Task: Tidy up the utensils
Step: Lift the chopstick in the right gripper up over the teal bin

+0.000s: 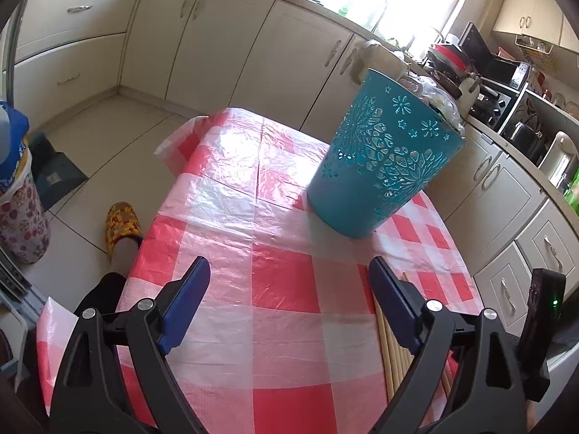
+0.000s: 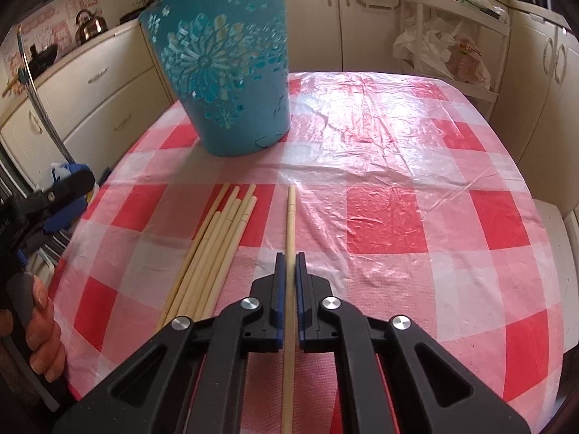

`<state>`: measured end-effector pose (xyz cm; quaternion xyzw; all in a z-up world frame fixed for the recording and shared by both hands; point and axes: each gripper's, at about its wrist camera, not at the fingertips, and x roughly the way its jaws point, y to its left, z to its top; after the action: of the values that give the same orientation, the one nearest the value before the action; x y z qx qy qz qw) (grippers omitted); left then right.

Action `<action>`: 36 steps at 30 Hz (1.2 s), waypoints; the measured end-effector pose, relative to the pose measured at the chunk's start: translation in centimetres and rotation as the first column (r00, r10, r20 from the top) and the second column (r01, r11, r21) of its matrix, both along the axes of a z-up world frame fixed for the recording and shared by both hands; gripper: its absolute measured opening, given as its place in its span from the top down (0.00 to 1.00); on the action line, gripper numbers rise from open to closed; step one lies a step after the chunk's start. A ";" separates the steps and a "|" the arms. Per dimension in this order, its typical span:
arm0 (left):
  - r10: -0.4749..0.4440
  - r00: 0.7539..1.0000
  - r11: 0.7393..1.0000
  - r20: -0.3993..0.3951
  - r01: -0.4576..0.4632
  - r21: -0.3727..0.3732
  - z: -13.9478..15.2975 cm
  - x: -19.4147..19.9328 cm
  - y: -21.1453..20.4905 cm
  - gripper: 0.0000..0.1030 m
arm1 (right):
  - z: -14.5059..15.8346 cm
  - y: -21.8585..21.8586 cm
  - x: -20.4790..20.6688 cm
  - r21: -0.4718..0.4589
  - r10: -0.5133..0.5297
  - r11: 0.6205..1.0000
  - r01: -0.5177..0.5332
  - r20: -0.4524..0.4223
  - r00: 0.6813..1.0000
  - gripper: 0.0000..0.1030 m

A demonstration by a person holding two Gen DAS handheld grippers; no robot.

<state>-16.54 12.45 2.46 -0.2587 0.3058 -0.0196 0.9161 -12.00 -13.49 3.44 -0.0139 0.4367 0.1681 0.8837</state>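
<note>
Gripping one chopstick (image 2: pixel 290 217) in the right gripper (image 2: pixel 288 258), pads pressed together on its shaft, far end jutting out toward the teal basket (image 2: pixel 224 83). Held well back along the stick, probably so the free end can be aimed and dropped into the basket's open top. Pointing steeply down at the checked tablecloth (image 2: pixel 398 217), stick lined up almost straight ahead.

Lying just left of the held stick: a loose bundle of chopsticks (image 2: pixel 213 249), fanned a little at the far ends, packed closer at the near ends, flat on the cloth. Likely waiting their turn.

Standing on the far left part of the table in the right wrist view: the basket, upright, cut-out flower pattern in its wall, well apart from the bundle. Inside not visible, so no telling how many sticks are in it already.

Hovering low over the near edge of the table: the left gripper (image 1: pixel 289 282), jaws spread wide, nothing between them. Bundle of sticks seen under and beside its right finger (image 1: pixel 394 303); touching or not, cannot tell. Spread that wide, seemingly readied to take a stick from the pile.

Judging by the pile left, sorting is only partly done.
</note>
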 end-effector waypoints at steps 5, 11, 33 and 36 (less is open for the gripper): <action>-0.018 1.000 1.000 0.008 0.018 -0.009 0.1 0.0 0.0 0.17 | 0.7 -1.4 -0.5 0.072 -0.046 0.997 0.042 0.050 0.998 0.94; -0.041 0.999 0.999 0.008 0.041 -0.023 0.0 0.2 -0.1 0.16 | 1.1 -1.2 -0.7 0.066 -0.064 0.996 0.059 0.077 0.995 0.94; -0.063 0.997 0.994 -0.051 0.058 -0.092 -1.0 1.3 0.7 0.14 | 8.9 -4.3 0.2 0.496 -0.133 0.867 0.044 0.146 0.980 0.94; -0.065 0.996 0.992 -0.060 0.058 -0.112 -1.2 1.5 0.8 0.14 | 12.0 -3.3 2.1 0.548 -0.138 0.836 0.005 0.202 0.970 0.94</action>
<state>-15.04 13.28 1.22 -0.2997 0.3412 -0.0561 0.8892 -9.93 -16.82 15.47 0.2339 0.2644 0.2489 0.9019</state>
